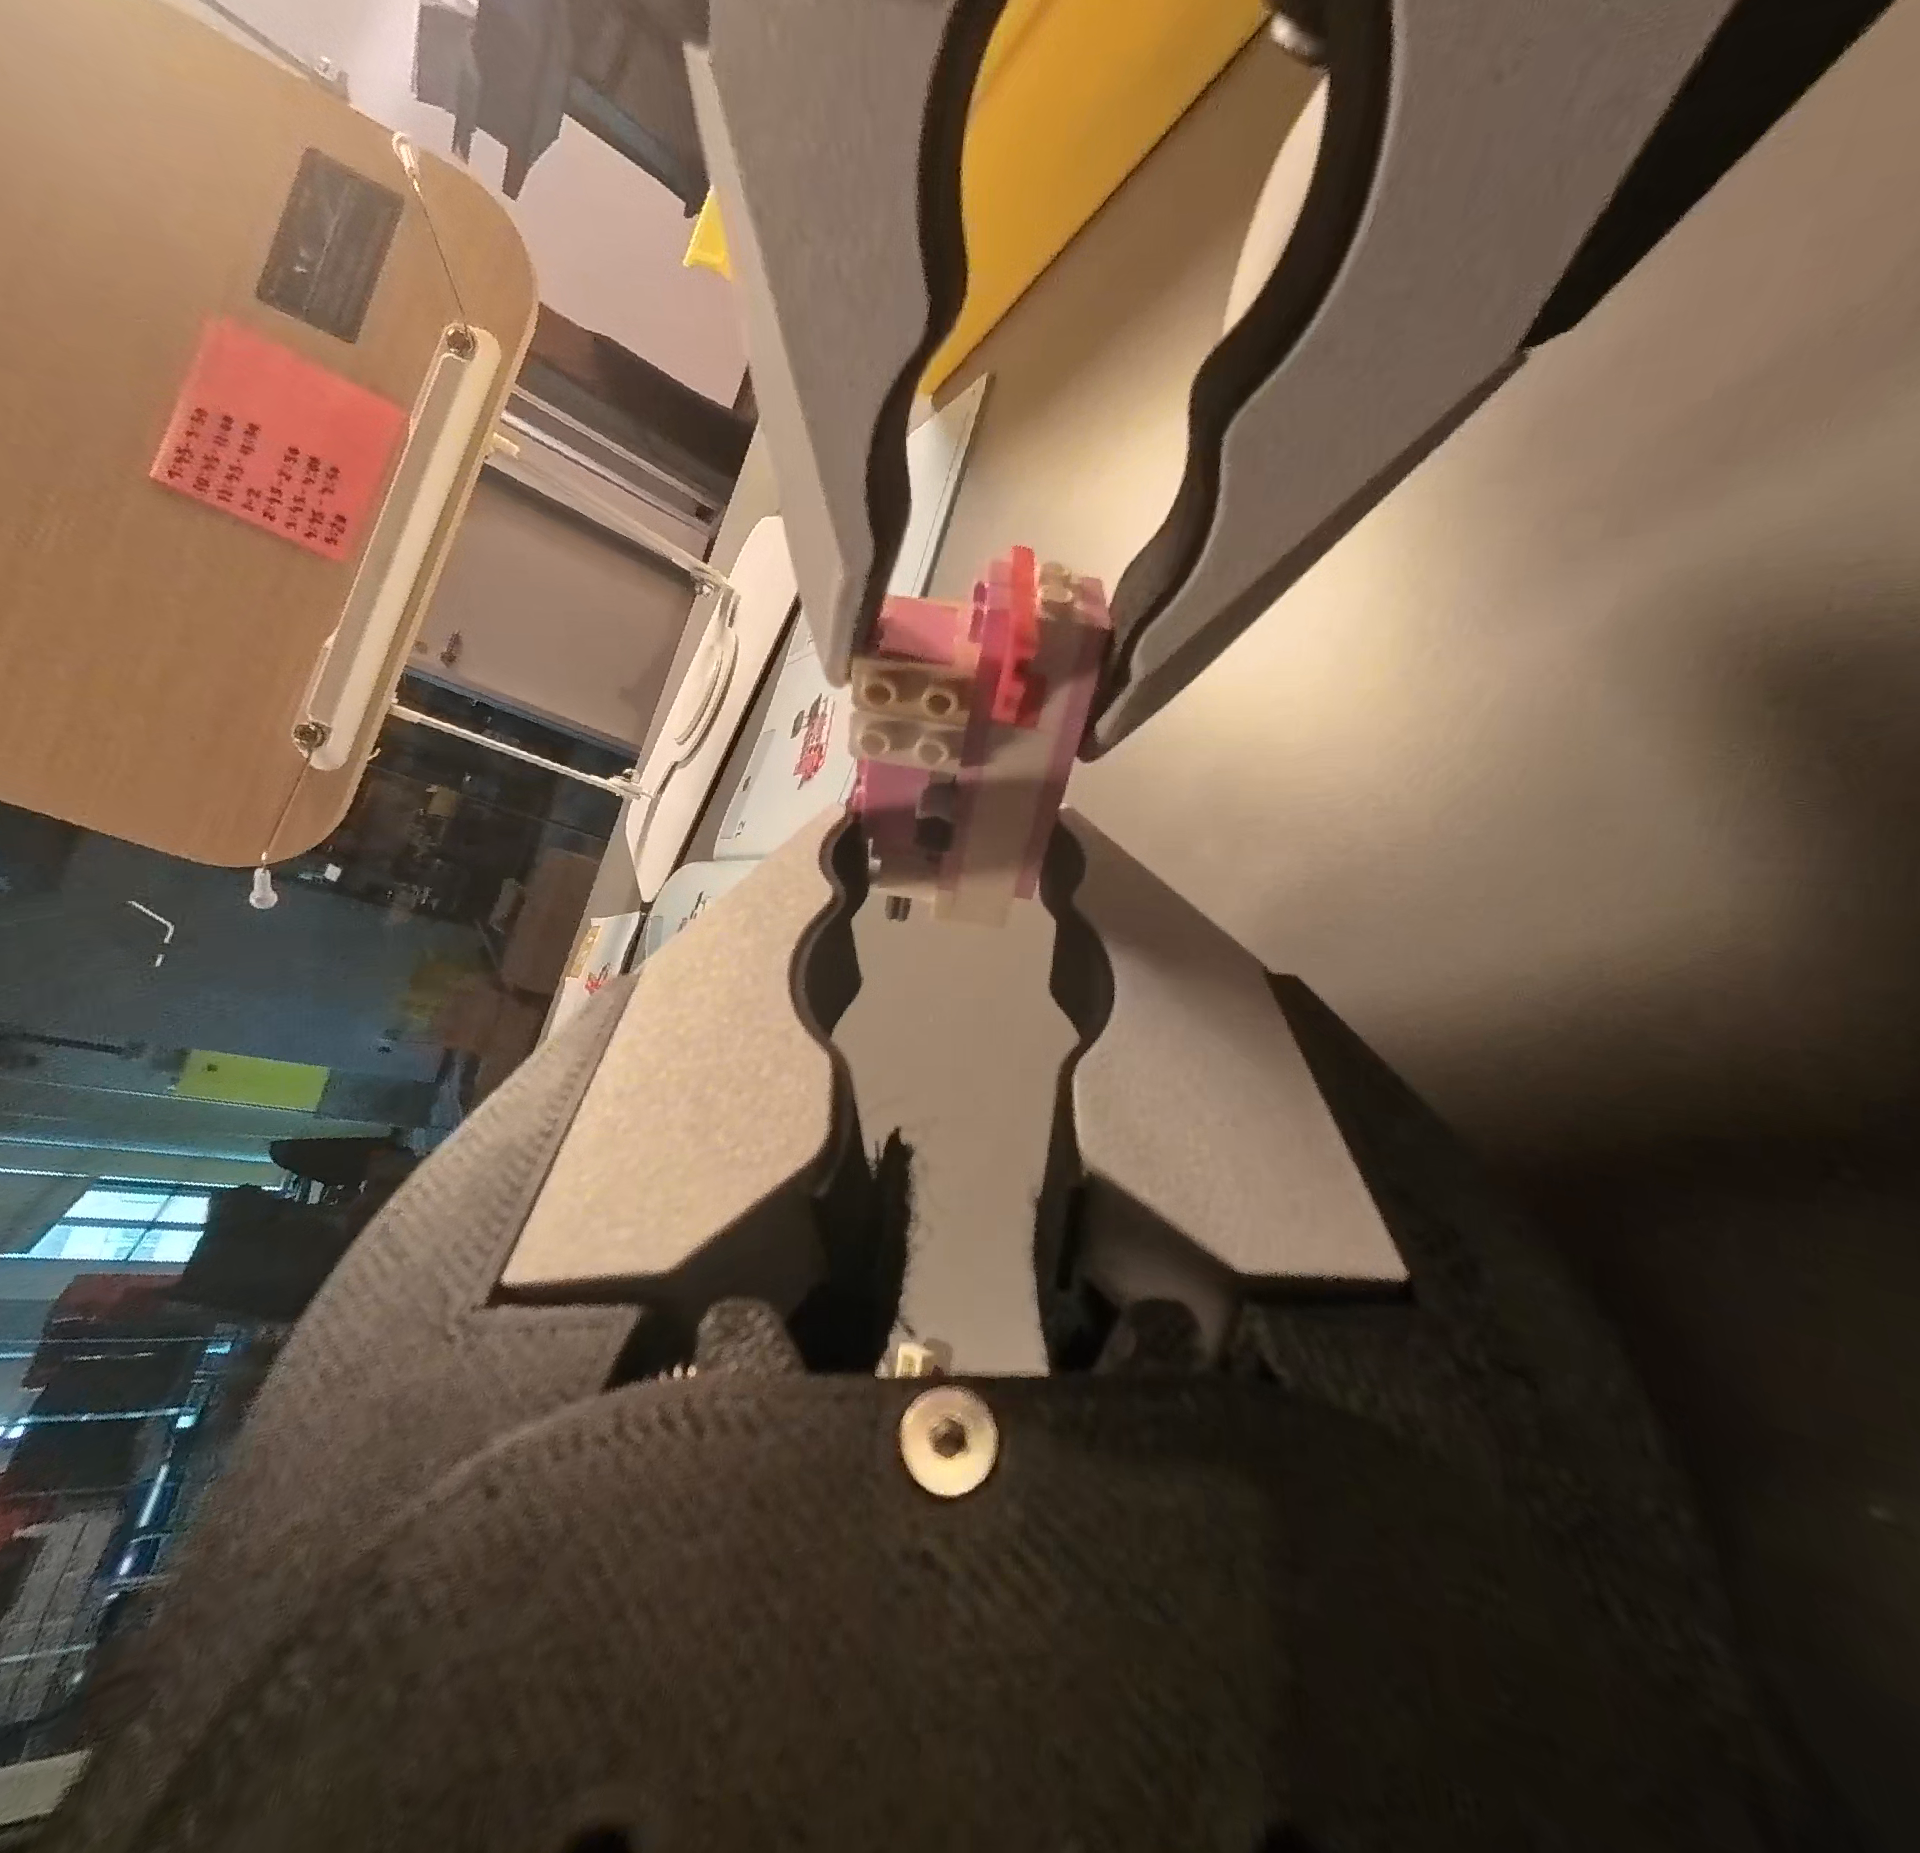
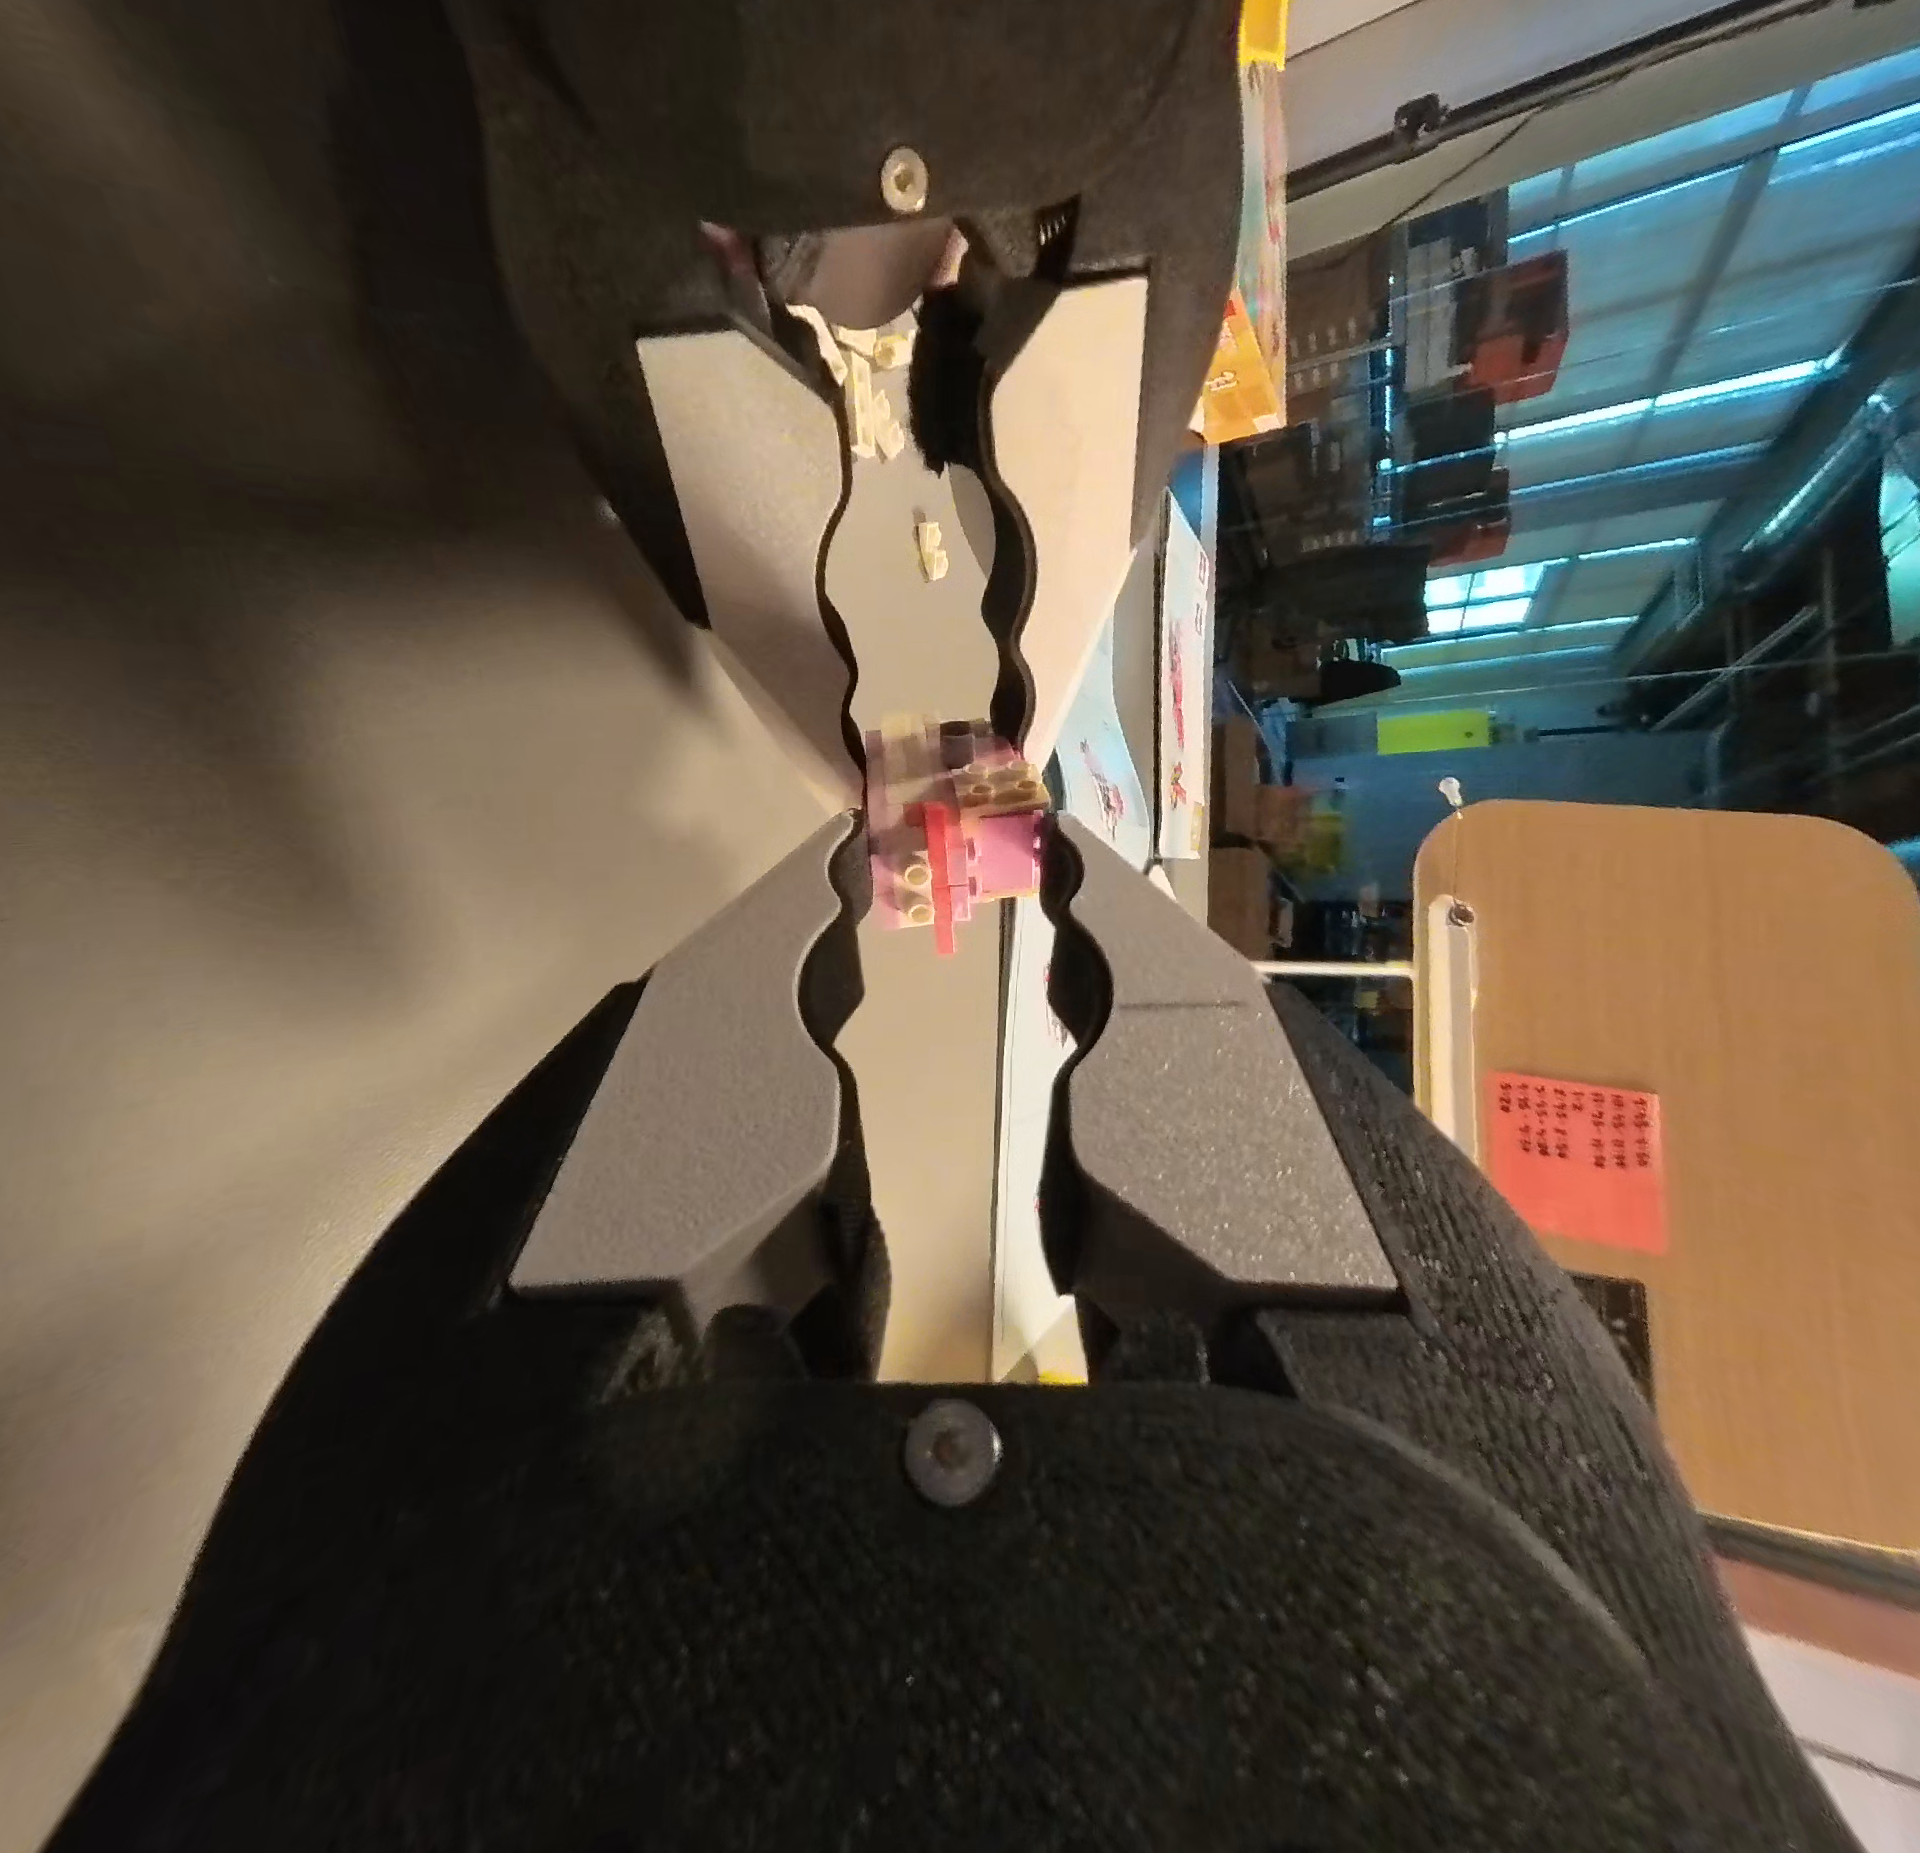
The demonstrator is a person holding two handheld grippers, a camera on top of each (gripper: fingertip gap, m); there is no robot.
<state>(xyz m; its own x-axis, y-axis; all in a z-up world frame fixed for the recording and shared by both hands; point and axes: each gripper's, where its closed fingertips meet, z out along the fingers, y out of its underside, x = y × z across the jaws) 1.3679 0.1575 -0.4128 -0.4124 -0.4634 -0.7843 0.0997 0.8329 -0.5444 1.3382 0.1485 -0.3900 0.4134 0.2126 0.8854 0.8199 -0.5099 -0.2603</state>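
Note:
A small brick assembly (image 1: 997, 764) of lilac, pink, red and cream pieces is held in the air between both grippers, which meet tip to tip. My left gripper (image 1: 956, 842) comes in from the bottom of the left wrist view and is shut on the lilac and white end. My right gripper (image 1: 982, 676) comes from the top and is shut on the pink and cream end. In the right wrist view the right gripper (image 2: 954, 847) clamps the assembly (image 2: 1003, 847) from below, and the left gripper (image 2: 940, 754) clamps it from above.
The pale table (image 1: 1507, 660) lies behind the grippers. A wooden board with a red note (image 1: 275, 442) stands to the side. A yellow box (image 1: 1049, 141) and printed sheets (image 1: 810, 743) lie at the table's far side. Loose pale pieces (image 2: 930, 551) lie on the table.

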